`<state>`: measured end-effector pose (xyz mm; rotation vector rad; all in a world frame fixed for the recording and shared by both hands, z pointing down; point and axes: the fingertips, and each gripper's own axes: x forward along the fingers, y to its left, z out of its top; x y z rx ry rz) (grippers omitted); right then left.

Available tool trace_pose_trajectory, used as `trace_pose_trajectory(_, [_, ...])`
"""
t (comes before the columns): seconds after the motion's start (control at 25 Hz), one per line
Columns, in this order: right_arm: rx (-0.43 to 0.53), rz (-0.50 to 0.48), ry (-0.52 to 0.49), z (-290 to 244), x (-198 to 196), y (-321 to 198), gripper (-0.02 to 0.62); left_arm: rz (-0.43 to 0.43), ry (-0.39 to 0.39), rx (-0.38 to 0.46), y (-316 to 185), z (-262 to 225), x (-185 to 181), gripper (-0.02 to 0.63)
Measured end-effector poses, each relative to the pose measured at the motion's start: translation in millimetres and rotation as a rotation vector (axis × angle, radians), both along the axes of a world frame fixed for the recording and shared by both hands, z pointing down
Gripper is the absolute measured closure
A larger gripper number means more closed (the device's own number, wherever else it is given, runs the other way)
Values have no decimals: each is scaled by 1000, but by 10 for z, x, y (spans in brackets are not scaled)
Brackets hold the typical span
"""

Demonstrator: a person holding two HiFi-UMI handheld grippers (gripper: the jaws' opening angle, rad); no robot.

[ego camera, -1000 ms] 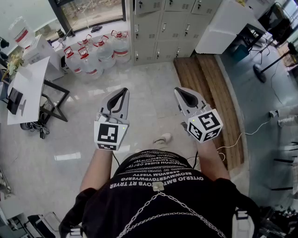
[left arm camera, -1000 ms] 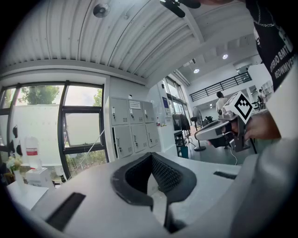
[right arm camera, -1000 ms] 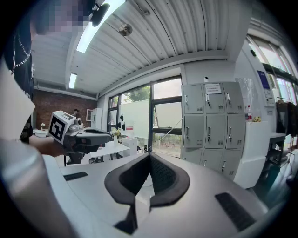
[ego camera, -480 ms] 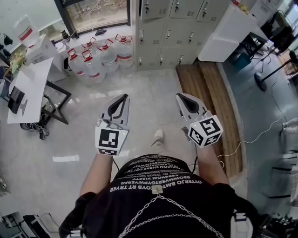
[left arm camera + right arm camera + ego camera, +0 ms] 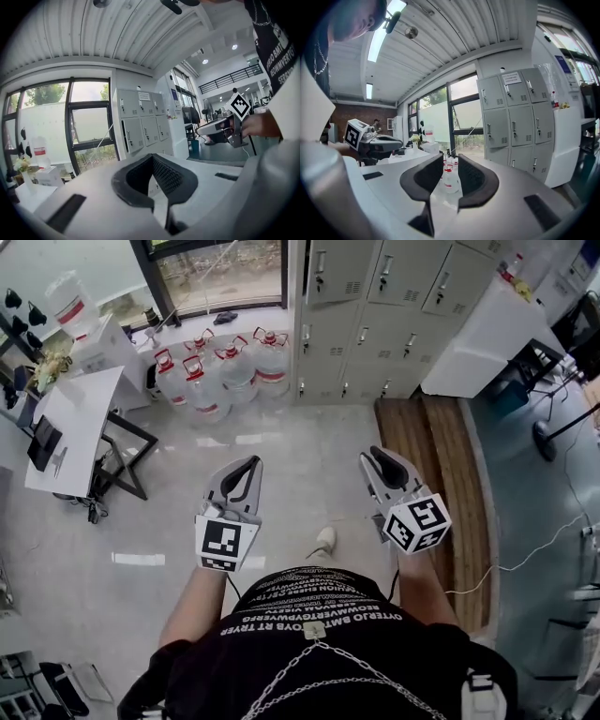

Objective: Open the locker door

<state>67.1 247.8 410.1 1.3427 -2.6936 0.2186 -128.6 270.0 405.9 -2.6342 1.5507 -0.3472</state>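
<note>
The bank of grey lockers (image 5: 375, 306) stands against the far wall, all doors closed, each with a small handle. Both grippers are held out level toward it, still well short of it. My left gripper (image 5: 251, 465) is shut, its tips meeting with nothing in them; in the left gripper view the left gripper (image 5: 152, 159) points at the lockers (image 5: 140, 124). My right gripper (image 5: 376, 454) is open, its jaws have just been opening and nothing is between them. In the right gripper view the right gripper (image 5: 449, 161) has the lockers (image 5: 515, 117) to its right.
Several water jugs (image 5: 220, 371) stand on the floor left of the lockers under a window. A white desk (image 5: 75, 423) is at the left, a white counter (image 5: 478, 338) at the right. A wooden platform (image 5: 441, 465) and a cable (image 5: 525, 559) lie at the right.
The person has stepped toward the lockers, carrying both grippers forward. The right gripper's jaws have parted; the left gripper's stay together.
</note>
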Motion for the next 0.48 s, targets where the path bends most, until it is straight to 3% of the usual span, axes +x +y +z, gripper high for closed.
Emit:
trace_pose_trajectory(0.28, [-46,-54,-16,119,266,-644,474,-32,-4,-19,-673,42,281,601])
trace_pose_trajectory(0.48, [-53,-54,-24,124,663,-1054,474,-38,3,-30,-1068,17,605,601])
